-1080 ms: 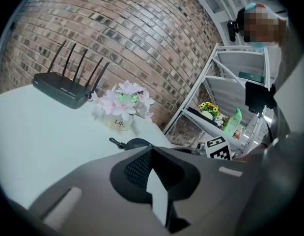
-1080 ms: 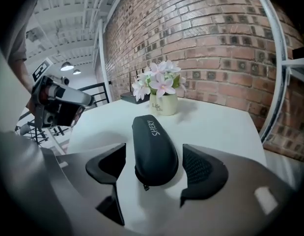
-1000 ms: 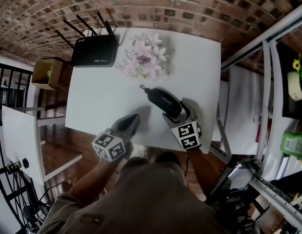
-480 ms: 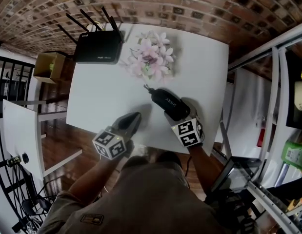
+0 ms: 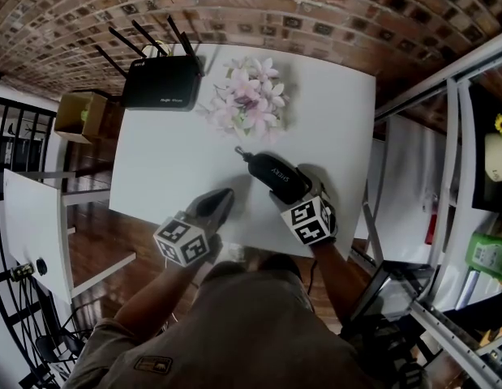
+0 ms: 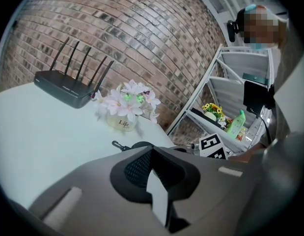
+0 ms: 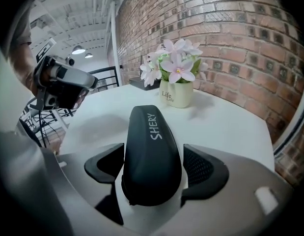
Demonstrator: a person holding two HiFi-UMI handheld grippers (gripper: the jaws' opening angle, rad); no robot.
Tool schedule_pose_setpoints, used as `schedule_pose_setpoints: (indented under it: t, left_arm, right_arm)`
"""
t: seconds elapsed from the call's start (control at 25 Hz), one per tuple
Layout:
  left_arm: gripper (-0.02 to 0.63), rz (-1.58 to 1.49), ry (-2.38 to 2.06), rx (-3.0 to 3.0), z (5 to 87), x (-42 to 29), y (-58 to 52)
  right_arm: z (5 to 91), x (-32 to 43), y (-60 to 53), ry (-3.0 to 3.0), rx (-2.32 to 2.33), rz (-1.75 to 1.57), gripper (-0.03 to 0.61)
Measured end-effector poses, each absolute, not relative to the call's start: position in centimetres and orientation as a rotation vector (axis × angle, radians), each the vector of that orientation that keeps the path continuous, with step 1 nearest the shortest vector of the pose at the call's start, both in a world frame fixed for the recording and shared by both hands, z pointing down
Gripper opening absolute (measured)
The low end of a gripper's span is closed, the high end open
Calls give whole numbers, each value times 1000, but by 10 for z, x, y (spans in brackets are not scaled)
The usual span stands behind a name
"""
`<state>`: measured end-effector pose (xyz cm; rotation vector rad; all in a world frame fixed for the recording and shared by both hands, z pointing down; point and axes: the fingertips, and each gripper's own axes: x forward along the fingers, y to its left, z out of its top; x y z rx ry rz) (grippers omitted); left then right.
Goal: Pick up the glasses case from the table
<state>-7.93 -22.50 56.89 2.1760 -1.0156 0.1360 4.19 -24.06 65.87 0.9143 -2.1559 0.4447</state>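
The black glasses case [image 5: 277, 176] [image 7: 151, 146], lettered in white, lies on the white table [image 5: 169, 160] with its clip end towards the flowers. My right gripper [image 5: 295, 187] [image 7: 152, 167] straddles its near end. Its jaws are opening: the case sits between the pads, and a white gap shows beside the right pad [image 7: 203, 167]. My left gripper [image 5: 220, 198] [image 6: 151, 150] hovers over the table's near edge to the left of the case, shut and empty. Past its tip, the left gripper view shows the case's clip [image 6: 117, 144].
A pot of pink flowers [image 5: 246, 100] [image 7: 175, 82] stands just beyond the case. A black router [image 5: 157, 83] [image 6: 63, 85] with several antennas sits at the far left corner. A cardboard box [image 5: 79, 118] and railings are left of the table, metal shelving [image 5: 445, 160] right.
The right gripper has rolled slightly around the case, which stays on the table between its jaws. The left gripper has kept still.
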Motion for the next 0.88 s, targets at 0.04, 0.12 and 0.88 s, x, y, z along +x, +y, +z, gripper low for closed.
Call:
schedule_pose_setpoints:
  t: [0.04,0.12,0.88]
  left_arm:
    - [2,135,-1015,2176,568,-79,-225]
    - [2,135,-1016,2175,568,-80,-226]
    - [2,116,-1000,2199,561,-80,-226]
  right_arm:
    - [657,40,-241,-2159,902,428,390]
    - [655,37,-242,-2161,864,401,391]
    - [623,30,-243,-2260,937,474,342]
